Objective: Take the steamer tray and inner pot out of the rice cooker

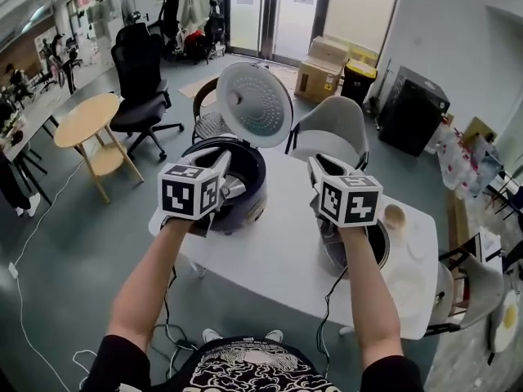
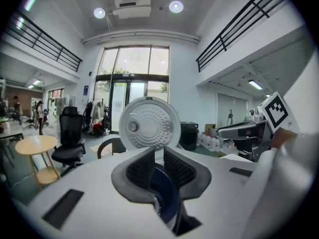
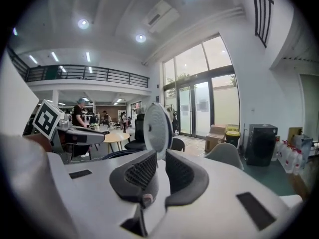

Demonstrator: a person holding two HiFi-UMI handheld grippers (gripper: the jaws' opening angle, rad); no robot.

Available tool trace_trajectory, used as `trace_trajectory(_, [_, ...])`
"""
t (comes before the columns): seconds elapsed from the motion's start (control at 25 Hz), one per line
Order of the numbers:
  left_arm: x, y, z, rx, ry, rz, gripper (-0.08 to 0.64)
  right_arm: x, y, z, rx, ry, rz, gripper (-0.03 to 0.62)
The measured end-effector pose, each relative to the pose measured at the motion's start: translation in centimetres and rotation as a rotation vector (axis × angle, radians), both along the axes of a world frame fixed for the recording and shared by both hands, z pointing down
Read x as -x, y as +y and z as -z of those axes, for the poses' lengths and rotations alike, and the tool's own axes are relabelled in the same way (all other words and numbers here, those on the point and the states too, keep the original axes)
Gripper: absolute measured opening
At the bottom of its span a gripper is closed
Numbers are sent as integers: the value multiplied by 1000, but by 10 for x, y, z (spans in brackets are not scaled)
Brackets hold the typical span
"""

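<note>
On the white rectangular table (image 1: 282,256), the dark round rice cooker (image 1: 250,182) sits at the left, its round perforated lid (image 1: 255,104) raised on the far side. The metal inner pot (image 1: 379,250) stands to its right, with a small wooden bowl (image 1: 395,216) just right of it. A grey shell chair (image 1: 331,129) stands behind the table.

Pot (image 1: 381,250) mostly hidden under right gripper (image 1: 319,166); rice cooker (image 1: 249,188) interior blocked.
</note>
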State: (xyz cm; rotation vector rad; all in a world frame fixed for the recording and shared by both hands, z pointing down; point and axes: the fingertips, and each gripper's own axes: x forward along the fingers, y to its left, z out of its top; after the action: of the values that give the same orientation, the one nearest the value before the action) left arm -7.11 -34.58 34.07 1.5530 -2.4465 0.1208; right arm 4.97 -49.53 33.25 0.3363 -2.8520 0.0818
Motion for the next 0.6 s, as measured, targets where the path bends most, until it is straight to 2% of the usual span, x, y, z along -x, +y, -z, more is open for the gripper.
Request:
trace_trajectory(0.28, [41, 82, 27, -14, -87, 138, 57, 62, 72, 27, -69, -47, 136, 54])
trace_trajectory(0.44, [47, 114, 35, -17, -135, 186, 48, 72, 97, 38, -115, -89, 146, 20])
trace_trajectory(0.6, [52, 138, 42, -14, -157, 227, 40, 75, 111, 46, -117, -121, 154, 15])
